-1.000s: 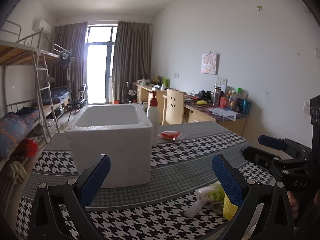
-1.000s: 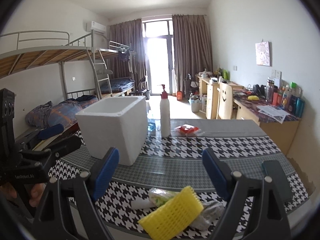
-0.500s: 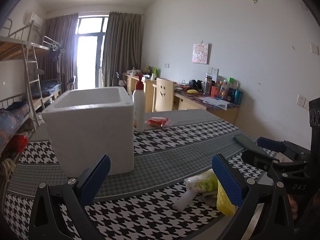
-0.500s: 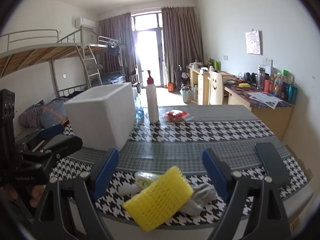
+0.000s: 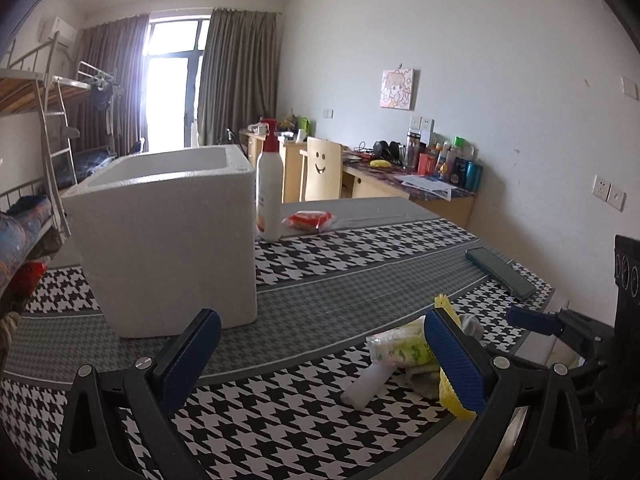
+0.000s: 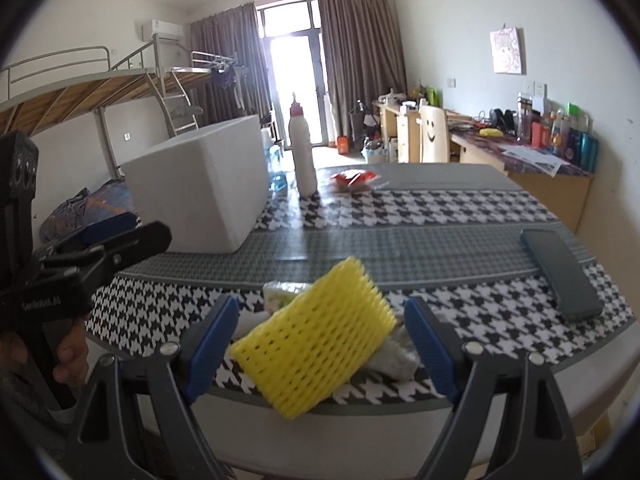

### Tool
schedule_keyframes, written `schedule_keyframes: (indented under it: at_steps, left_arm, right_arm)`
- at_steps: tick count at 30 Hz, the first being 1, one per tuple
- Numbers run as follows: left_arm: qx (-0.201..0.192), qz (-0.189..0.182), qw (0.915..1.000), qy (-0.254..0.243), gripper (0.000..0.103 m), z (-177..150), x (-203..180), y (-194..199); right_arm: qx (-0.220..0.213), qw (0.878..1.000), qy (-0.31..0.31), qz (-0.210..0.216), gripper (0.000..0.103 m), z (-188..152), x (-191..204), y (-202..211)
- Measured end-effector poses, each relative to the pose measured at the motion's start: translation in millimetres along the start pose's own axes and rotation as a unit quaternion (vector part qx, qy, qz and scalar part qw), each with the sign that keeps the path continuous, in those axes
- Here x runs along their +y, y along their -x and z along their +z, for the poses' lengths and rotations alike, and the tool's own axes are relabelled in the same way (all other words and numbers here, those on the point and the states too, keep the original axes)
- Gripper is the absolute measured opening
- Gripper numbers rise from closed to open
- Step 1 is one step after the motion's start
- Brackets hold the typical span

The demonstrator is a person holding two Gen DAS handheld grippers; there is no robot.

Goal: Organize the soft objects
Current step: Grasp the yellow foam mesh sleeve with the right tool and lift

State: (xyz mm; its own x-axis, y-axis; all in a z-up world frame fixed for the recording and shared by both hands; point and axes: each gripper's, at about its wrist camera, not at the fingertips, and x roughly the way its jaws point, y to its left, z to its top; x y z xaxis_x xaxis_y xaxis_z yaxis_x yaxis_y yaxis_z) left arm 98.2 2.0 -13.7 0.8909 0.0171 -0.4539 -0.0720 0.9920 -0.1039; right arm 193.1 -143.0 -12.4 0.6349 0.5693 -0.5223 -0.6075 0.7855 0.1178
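We are looking first at the soft things: a yellow foam net (image 6: 314, 334), a small wipes pack (image 5: 400, 347) with green print, and some pale crumpled plastic (image 6: 394, 354) are lying in one small pile near the front edge of the worktop (image 6: 420, 240). The foam net is leaning on the other pieces, tilted, with its low corner reaching toward the edge. We are judging that the pile is waiting there to be sorted, and that the white foam box (image 5: 168, 240), standing open at the top and further back on the left, is the likely place for them, because nothing else on the worktop could receive them.

Our right tongs (image 6: 320, 344) are hovering just in front of the foam net with the jaws spread wide, one blue pad on each side of it. The pads are near the net, but we cannot tell if either is touching it; nothing is gripped. Our left tongs (image 5: 320, 360) are also spread wide and are holding nothing, pointing at bare cloth between the box and the pile, with the right pad covering part of the pile in that view.

Further out, a white pump bottle (image 5: 269, 192) is standing just beside the box, a red packet (image 5: 308, 219) is lying behind it, and a dark phone (image 6: 560, 276) is resting at the right.
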Motion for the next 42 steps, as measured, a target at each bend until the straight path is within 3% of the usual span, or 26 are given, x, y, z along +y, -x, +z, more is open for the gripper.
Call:
schedule_keyframes:
  at_steps: [7, 12, 17, 30, 32, 42]
  left_arm:
    - [0.013, -0.005, 0.9999, -0.004, 0.102, -6.3, -1.1, -6.3]
    - [0.020, -0.004, 0.9998, 0.000, 0.102, -8.4, 0.2, -8.2]
    - [0.026, -0.003, 0.9997, 0.000, 0.102, -11.6, 0.0, -9.8]
    - [0.036, -0.005, 0.9993, -0.003, 0.102, -14.5, -1.7, -11.7]
    - [0.037, -0.006, 0.9993, -0.003, 0.102, -14.5, -1.3, -11.5]
    - [0.038, -0.020, 0.9989, -0.021, 0.102, -15.5, -10.3, -8.9]
  right_arm:
    - [0.015, 1.000, -0.008, 0.006, 0.086, -8.9, 1.1, -8.2]
    - [0.035, 0.999, -0.015, 0.020, 0.072, -13.5, 0.1, -16.7]
    - [0.064, 0.997, -0.024, 0.029, 0.045, -19.8, -2.4, -25.6]
    - [0.092, 0.996, -0.011, 0.021, 0.023, -29.2, 3.1, -31.4]
    - [0.091, 0.996, -0.009, 0.022, 0.012, -29.0, 2.9, -29.0]
    - [0.048, 0.999, -0.009, 0.021, 0.010, -15.2, -3.1, 3.3]
